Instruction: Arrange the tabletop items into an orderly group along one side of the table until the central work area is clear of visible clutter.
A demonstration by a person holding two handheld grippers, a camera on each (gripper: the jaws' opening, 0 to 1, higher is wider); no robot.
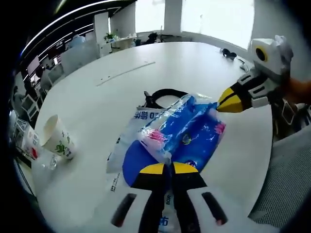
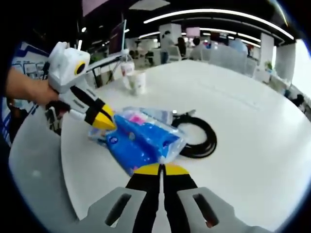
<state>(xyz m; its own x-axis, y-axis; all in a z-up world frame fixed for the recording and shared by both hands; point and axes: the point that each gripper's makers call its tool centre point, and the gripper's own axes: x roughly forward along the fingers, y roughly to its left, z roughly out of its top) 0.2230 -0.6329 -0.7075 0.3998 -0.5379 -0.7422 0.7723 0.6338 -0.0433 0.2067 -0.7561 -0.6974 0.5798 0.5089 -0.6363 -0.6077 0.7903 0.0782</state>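
Observation:
A clear plastic bag of blue packets [image 1: 187, 131] lies near the table edge, stretched between both grippers. My left gripper [image 1: 167, 168] is shut on the bag's near end, and it enters the right gripper view from the left [image 2: 103, 120]. My right gripper [image 2: 161, 169] is shut on the opposite end, and in the left gripper view its yellow tips [image 1: 228, 101] pinch the bag's far corner. The same bag [image 2: 143, 136] shows in the right gripper view. A coiled black cable [image 2: 199, 136] lies just behind the bag, partly hidden under it [image 1: 163, 94].
A paper cup [image 1: 58, 138] lies tipped beside clear wrappers at the table's left edge; cups [image 2: 137, 81] stand at the far side. A thin strip [image 1: 125, 73] and a small dark object [image 1: 227, 52] lie on the white table [image 1: 194, 63]. A hand [image 2: 26, 90] holds the left gripper.

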